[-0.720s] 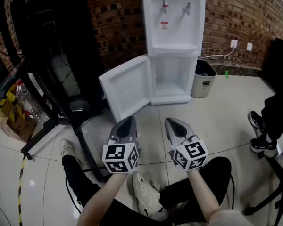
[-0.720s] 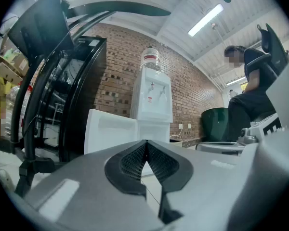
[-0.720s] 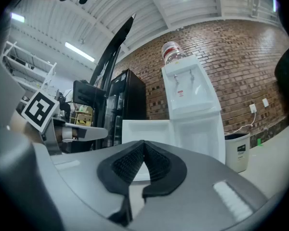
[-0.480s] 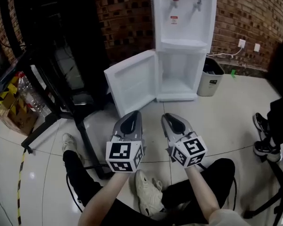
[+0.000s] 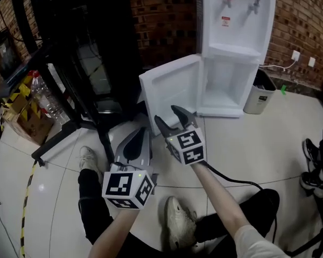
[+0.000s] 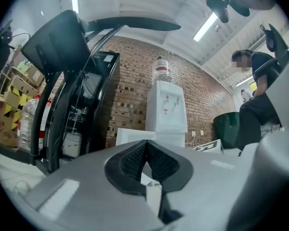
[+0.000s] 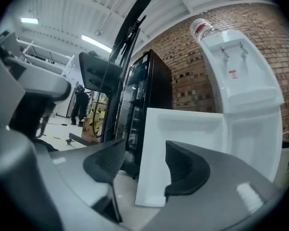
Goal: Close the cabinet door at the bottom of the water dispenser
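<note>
The white water dispenser [image 5: 234,42] stands against the brick wall. Its bottom cabinet door [image 5: 169,93] hangs wide open, swung out to the left, with its inner face showing. My right gripper [image 5: 172,120] is stretched out in front of the door's lower edge, open, with nothing between its fingers. In the right gripper view the door [image 7: 183,143] fills the gap beyond the right gripper [image 7: 144,162], a short way off. My left gripper [image 5: 134,147] is lower and nearer to me, shut and empty. Past the left gripper [image 6: 145,150], the left gripper view shows the dispenser [image 6: 166,112] far ahead.
A black rack with angled legs [image 5: 75,79] stands left of the door, with plastic bottles [image 5: 46,98] and boxes behind it. A grey bin [image 5: 257,98] sits right of the dispenser. My shoes [image 5: 178,222] rest on the tiled floor. Another person's shoe [image 5: 312,179] is at the right.
My right gripper has reached forward and left to the open door, and its jaws now stand apart. The left gripper has dropped back toward me. The view has turned left.
</note>
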